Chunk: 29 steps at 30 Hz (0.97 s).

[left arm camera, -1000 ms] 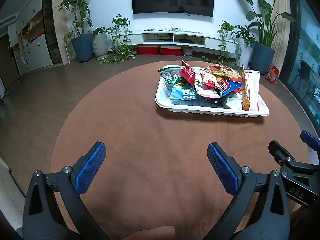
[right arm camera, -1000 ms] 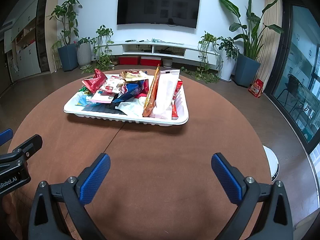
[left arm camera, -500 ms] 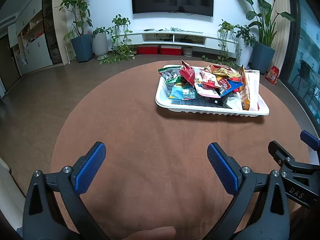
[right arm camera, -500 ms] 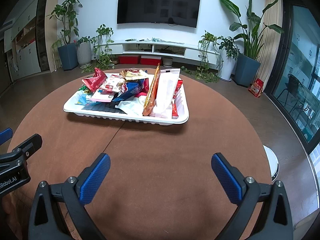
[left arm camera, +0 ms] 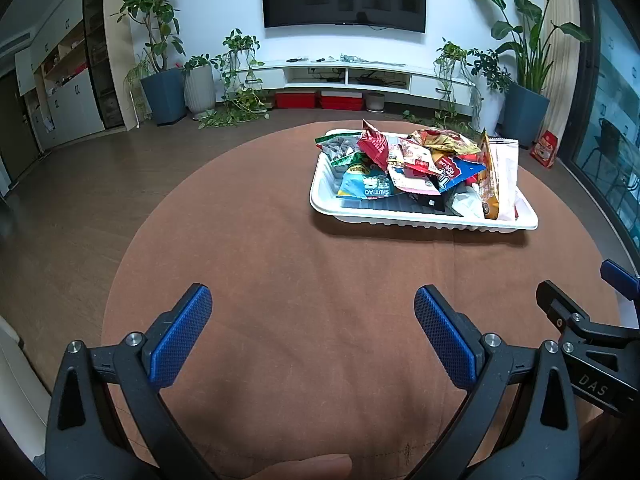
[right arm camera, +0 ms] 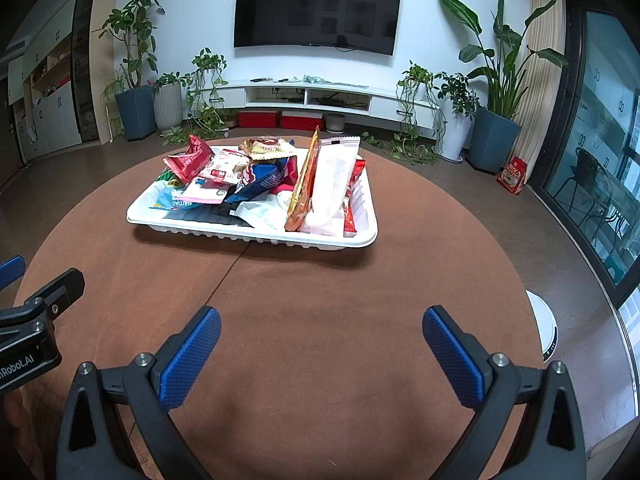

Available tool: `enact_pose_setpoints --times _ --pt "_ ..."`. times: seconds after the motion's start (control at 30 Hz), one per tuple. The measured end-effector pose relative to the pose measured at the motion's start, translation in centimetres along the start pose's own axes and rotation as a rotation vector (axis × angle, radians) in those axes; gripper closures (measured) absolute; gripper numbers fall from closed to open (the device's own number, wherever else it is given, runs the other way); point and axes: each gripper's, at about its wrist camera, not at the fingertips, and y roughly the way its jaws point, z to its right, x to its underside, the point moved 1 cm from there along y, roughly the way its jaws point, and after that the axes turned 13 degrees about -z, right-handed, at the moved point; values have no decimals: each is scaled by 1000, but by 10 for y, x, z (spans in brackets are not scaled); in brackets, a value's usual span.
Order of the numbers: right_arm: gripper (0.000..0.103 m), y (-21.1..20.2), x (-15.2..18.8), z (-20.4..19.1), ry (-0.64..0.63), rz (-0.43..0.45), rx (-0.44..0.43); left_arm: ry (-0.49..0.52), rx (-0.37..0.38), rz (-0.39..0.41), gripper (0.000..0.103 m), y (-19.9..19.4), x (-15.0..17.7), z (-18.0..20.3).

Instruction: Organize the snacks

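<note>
Brown cloth, matte and faintly creased, covered the round table (left arm camera: 320, 280). On it, in the upper right of the left wrist view and upper centre of the right wrist view, sat a white ribbed plastic tray (right arm camera: 256, 236) heaped with crinkled foil snack packets (left arm camera: 416, 164): red, blue, gold and a tall white pouch (right arm camera: 334, 184) standing on edge beside an orange one. The left gripper (left arm camera: 312, 332) filled the bottom of its frame, its blue, knurled pads (left arm camera: 180, 336) spread wide with nothing between them, well short of the tray. The right gripper (right arm camera: 322, 354) hung likewise low in its frame, jaws wide apart and empty, the tray well ahead. A fingertip (left arm camera: 316, 466) showed at the lower edge of the left view.
</note>
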Motion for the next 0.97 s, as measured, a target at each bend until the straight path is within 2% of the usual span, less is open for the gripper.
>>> enact_pose_setpoints --times 0.67,0.77,0.97 --pt "0 -1 -1 1 -1 -4 0 6 5 7 0 1 3 -3" --pt "0 -1 1 1 -1 -5 0 11 -12 17 0 0 5 -4" --pt "0 -1 1 1 -1 -6 -1 19 9 5 0 1 3 -4"
